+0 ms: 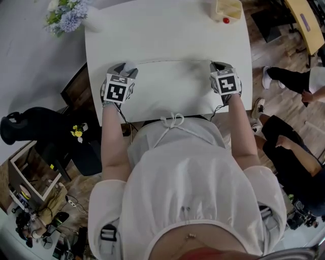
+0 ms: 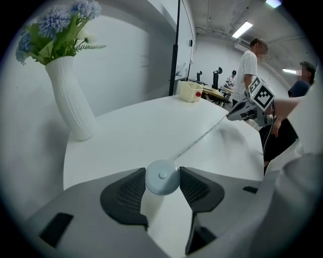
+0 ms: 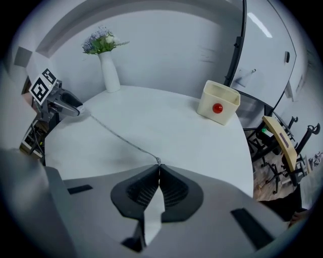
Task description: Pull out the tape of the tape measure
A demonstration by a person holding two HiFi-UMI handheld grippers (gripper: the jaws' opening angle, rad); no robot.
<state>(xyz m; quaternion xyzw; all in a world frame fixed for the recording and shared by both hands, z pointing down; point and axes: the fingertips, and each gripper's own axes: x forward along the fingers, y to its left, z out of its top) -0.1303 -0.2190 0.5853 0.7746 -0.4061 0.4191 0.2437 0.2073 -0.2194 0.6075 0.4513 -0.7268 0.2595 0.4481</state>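
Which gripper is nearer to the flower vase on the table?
Left. The left gripper, holding the tape measure, is on the same side of the table as the vase; the right gripper, pinching the tape, is on the opposite side, where the box stands.

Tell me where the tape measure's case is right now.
In the left gripper view the case is clamped between the left gripper's fingers, over the table's left side; its tape runs to the right gripper.

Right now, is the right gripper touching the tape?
Touching. The right gripper view shows the right gripper with its jaws closed on the end of the tape.
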